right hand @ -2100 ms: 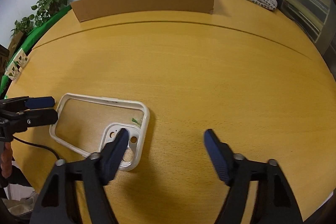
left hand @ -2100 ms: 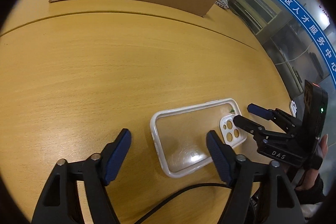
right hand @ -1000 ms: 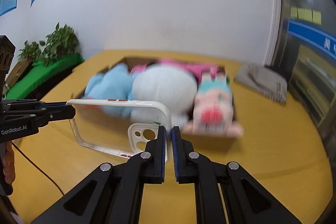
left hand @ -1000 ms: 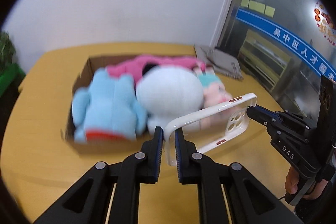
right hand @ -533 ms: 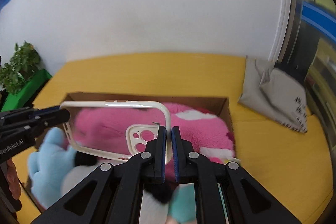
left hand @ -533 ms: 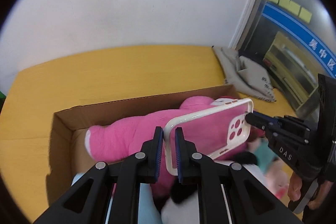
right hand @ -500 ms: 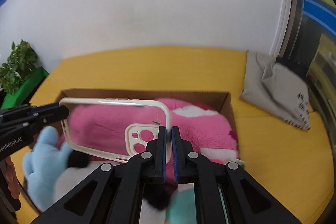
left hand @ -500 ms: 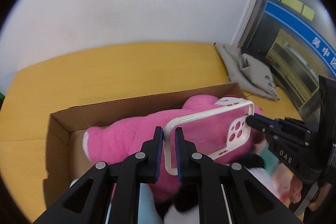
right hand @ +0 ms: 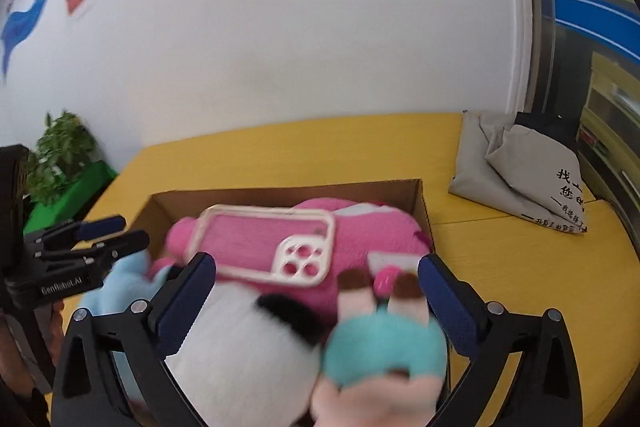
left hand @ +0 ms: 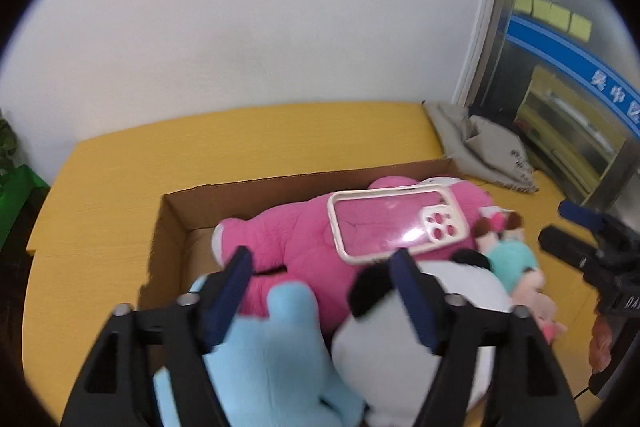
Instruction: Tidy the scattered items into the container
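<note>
A clear phone case with a white rim point(left hand: 396, 223) point(right hand: 268, 247) lies on the pink plush point(left hand: 292, 239) point(right hand: 372, 227) inside the cardboard box point(left hand: 280, 183) point(right hand: 280, 193). My left gripper point(left hand: 320, 259) point(right hand: 116, 231) hangs over the box with its jaws opening, and the case rests just beyond its fingertips, free of the pads. My right gripper point(right hand: 316, 263) point(left hand: 576, 227) is also opening, wide, with only plush toys below it. A white plush point(left hand: 440, 307) point(right hand: 248, 347), a blue plush point(left hand: 272, 347) and a teal doll point(right hand: 384, 347) fill the near side of the box.
The box stands on a yellow table point(left hand: 240, 147) against a white wall. A folded grey bag point(left hand: 480, 155) point(right hand: 520, 171) lies at the table's right end. A green plant point(right hand: 60, 155) stands past the left edge. A hand holds each gripper.
Both grippers were shut on the case's ends and held it upright over the box. Both have opened, and the case has dropped flat onto the pink plush.
</note>
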